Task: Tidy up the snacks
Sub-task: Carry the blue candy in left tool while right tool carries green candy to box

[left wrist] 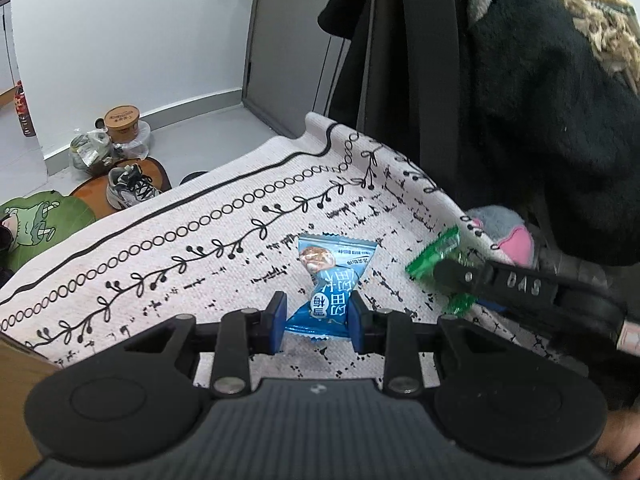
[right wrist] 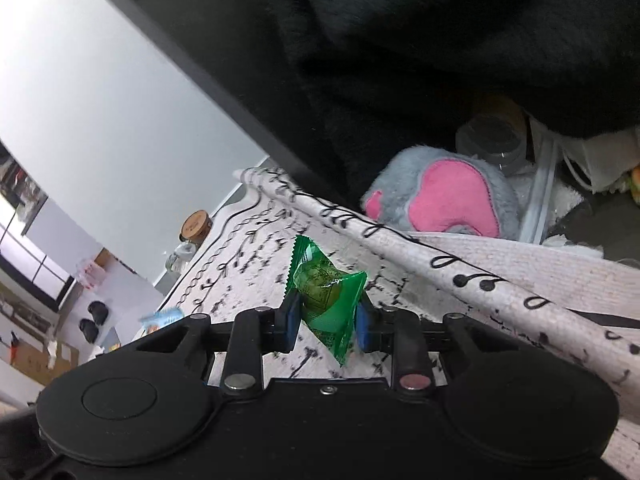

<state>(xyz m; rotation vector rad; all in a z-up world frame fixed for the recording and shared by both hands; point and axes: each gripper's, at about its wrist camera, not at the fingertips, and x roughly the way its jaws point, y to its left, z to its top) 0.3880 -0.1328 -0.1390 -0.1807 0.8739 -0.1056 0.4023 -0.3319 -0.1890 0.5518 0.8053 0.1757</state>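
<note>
Here left gripper (left wrist: 318,316) pinches blue candy (left wrist: 330,288), right gripper (right wrist: 328,322) green candy (right wrist: 326,300).

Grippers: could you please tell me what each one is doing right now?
Left gripper: closed on the blue candy.
Right gripper: closed on the green candy.

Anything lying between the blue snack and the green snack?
No. In the left wrist view only bare patterned cloth lies between the blue snack and the green snack.

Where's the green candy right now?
The green candy is pinched in the right gripper, above the patterned cloth. In the left wrist view it sits right of the blue candy, near the plush toy.
</note>
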